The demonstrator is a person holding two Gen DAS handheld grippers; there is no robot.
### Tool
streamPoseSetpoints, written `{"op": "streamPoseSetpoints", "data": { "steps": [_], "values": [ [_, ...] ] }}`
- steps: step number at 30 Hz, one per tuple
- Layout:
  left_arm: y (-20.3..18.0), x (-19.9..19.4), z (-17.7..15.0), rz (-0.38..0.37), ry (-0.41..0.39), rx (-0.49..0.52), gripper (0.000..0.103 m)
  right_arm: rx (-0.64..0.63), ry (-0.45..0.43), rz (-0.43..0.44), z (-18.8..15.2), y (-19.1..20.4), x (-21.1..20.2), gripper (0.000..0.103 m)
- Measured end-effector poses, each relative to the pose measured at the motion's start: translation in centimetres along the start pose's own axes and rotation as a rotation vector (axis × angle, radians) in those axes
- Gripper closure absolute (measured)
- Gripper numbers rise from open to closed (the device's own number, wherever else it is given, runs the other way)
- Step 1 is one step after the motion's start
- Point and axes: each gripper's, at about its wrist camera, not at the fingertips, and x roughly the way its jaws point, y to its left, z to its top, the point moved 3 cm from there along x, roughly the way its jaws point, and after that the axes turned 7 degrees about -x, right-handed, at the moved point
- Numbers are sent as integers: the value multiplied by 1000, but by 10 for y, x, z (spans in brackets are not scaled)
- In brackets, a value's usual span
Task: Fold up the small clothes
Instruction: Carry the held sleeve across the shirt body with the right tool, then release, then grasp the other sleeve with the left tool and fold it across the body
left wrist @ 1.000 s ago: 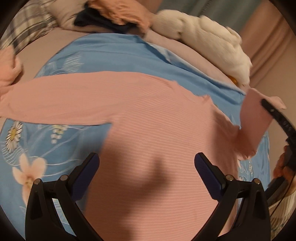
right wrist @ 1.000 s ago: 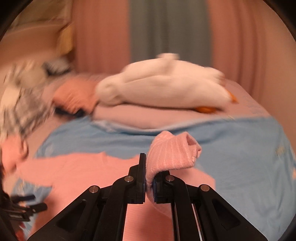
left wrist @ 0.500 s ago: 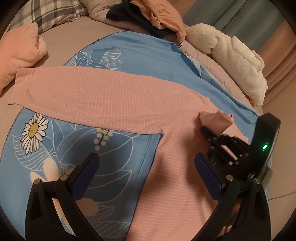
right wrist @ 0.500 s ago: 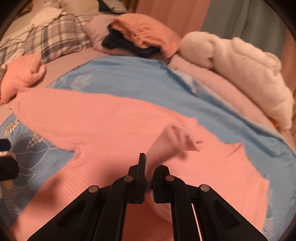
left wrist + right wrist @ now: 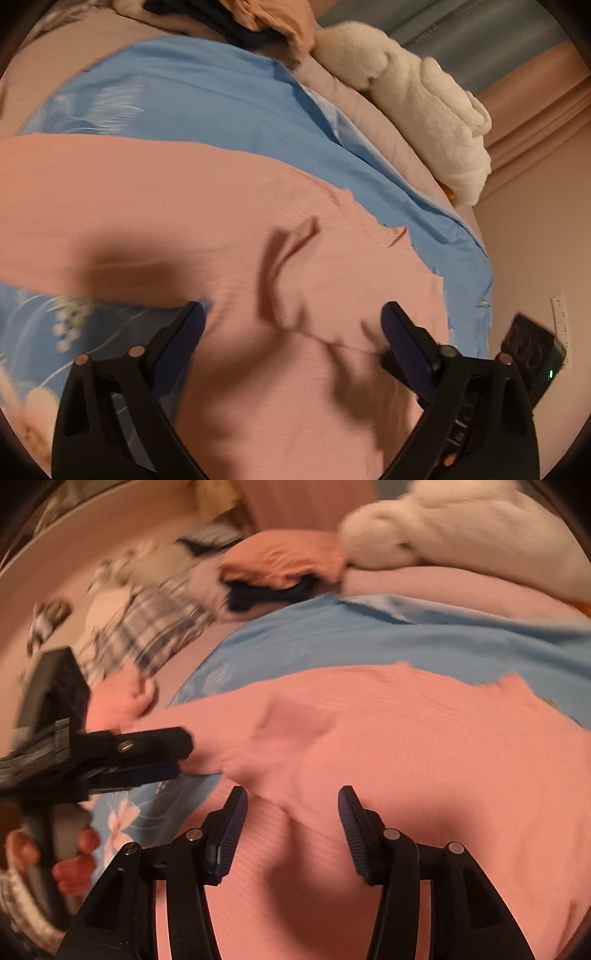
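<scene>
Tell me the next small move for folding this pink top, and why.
Probably send the left gripper out to the spread sleeve to fold it in. The other sleeve already lies folded across the pink top, and both grippers, including the right gripper, are open and empty.

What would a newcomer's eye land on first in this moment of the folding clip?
The pink ribbed top fills the middle of both views, spread on the blue floral sheet with one sleeve folded across its body. Both claws hang open over it, left claw and right claw. Behind, a white plush toy lies along the bed's far edge.
</scene>
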Motion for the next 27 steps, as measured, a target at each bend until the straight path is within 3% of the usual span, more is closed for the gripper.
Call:
{"op": "streamPoseSetpoints", "data": {
  "steps": [4, 5, 6, 7, 8, 9, 15, 20, 22, 23, 25, 27],
  "values": [
    [-2, 27, 3, 17, 42, 0, 32, 48, -27, -16, -16, -10, -25, 51],
    [-1, 33, 3, 25, 51, -5, 41, 51, -30, -17, -18, -12, -28, 51],
    [-1, 36, 3, 28, 53, -6, 59, 55, -35, -16, -19, -12, -32, 51],
    [0, 41, 3, 36, 56, -8, 71, 59, -43, -14, -21, -12, -36, 51],
    [1, 47, 4, 58, 63, -6, 94, 62, -47, -11, -21, -13, -39, 51],
    [3, 48, 4, 74, 61, -11, 95, 64, -51, -12, -22, -11, -41, 51],
    [21, 38, 10, 177, -47, -30, 95, 82, -49, -5, -24, -16, -38, 51],
    [29, 33, 13, 154, -12, -32, 93, 62, -8, -10, -23, -12, -22, 51],
    [28, 28, 11, 155, -11, -26, 84, 50, 8, -29, -16, -9, -10, 51],
    [31, 22, 11, 154, -16, -30, 72, 52, 16, -33, -15, -8, -5, 51],
    [35, 10, 9, 142, -36, -43, 62, 51, 40, -40, -8, -5, 13, 51],
    [47, -8, 9, 153, -67, -60, 38, 48, 72, -58, -8, -2, 26, 51]
  ]
}}
